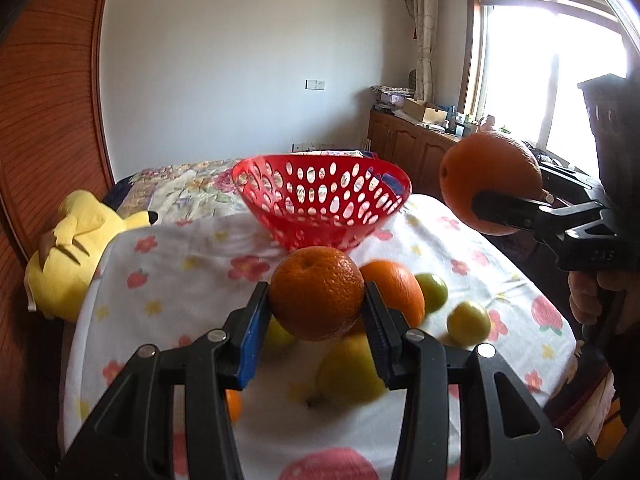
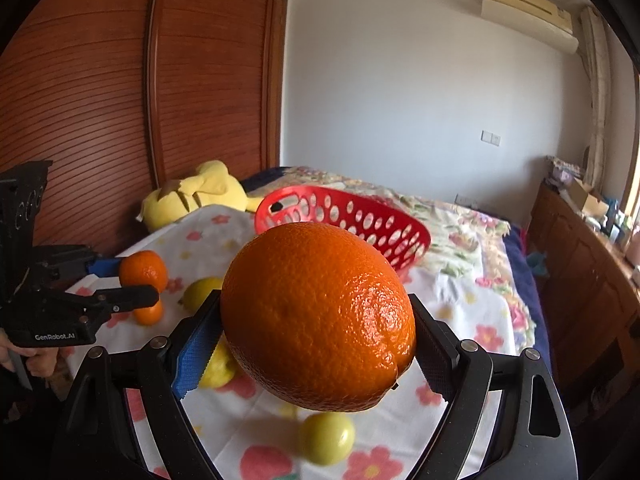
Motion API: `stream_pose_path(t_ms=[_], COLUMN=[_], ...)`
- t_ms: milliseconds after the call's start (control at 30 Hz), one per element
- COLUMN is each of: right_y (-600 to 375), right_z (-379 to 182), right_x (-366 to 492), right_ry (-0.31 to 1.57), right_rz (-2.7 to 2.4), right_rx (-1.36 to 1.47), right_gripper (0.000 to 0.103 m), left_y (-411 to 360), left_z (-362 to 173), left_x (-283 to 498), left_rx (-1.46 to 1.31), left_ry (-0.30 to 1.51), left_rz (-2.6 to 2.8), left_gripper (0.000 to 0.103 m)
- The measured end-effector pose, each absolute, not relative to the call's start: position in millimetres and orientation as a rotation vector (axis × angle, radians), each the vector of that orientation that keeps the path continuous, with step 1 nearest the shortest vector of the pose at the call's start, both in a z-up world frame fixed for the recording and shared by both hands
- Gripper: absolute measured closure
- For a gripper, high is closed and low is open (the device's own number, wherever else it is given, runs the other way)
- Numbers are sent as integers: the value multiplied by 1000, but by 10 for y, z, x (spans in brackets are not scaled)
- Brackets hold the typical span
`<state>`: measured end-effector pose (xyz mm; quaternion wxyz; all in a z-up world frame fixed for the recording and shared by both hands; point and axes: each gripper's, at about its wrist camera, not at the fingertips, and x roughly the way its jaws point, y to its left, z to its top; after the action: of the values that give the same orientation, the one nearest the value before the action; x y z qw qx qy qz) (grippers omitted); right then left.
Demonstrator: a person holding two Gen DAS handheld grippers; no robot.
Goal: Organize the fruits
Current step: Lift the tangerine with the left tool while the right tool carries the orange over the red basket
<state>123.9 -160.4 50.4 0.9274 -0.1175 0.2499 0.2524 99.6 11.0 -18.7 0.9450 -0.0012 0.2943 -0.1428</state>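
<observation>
My left gripper [image 1: 317, 300] is shut on a small orange [image 1: 316, 294] held above the flowered cloth [image 1: 172, 264]; it shows at the left of the right wrist view [image 2: 138, 282]. My right gripper [image 2: 318, 320] is shut on a large orange [image 2: 320, 316], held in the air right of the red perforated basket [image 1: 320, 200], and shows in the left wrist view [image 1: 490, 180]. The basket [image 2: 348, 220] stands tilted at the cloth's far edge. Another orange [image 1: 400, 288], green-yellow fruits [image 1: 468, 322] and a yellow fruit [image 1: 348, 368] lie on the cloth.
A yellow plush toy [image 1: 72, 248] lies left of the cloth against a wooden wardrobe [image 2: 100, 100]. A floral bedspread [image 2: 460, 216] lies behind the basket. A wooden cabinet [image 1: 408, 144] with clutter stands under the window at the right.
</observation>
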Motion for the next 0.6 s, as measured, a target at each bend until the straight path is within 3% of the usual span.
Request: stream_pose_path(t_ms=[600], right_y=[-1291], right_z=[271], right_x=[2636], right_ry=[667], right_rz=[558], right_rx=[-300], right_gripper=[15], left_y=[-2], left_z=[-16], left_x=[2021], left_rx=[29], left_ry=[620], left_rz=[-306], left_gripper=[59])
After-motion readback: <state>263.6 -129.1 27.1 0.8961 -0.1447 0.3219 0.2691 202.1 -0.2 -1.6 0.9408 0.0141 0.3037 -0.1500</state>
